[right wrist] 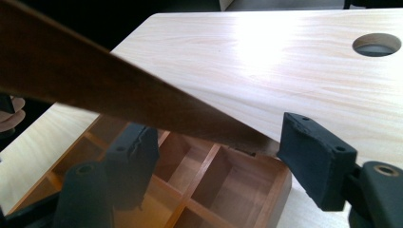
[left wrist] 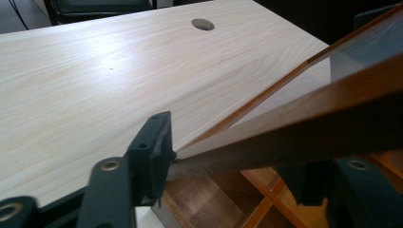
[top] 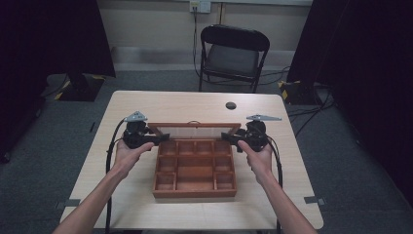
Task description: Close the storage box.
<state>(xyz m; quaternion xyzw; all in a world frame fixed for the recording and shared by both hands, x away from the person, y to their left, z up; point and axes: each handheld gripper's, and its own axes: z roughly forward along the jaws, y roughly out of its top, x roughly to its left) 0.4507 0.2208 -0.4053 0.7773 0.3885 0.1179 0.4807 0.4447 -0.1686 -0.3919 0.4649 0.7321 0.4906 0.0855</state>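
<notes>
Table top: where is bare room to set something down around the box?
Bare table behind the raised lid, up to the cable hole, and strips left and right of the wooden box. Crowded at the lid ends, where the left gripper and right gripper sit.

The table (top: 146, 105) across the middle of the frame is pale cream wood with fine straight grain, and a dark round hole (top: 231, 105) sits near its far edge. At centre, the compartment box (top: 194, 187) is warm orange-brown, and its raised lid (top: 195, 128) has the same reddish frame around a clear pane. Both grippers (top: 157, 140) (top: 227, 138) are black with grey plates, the folding chair (top: 233, 51) at top centre is black with a grey seat, and the floor (top: 58, 141) is dull grey.
</notes>
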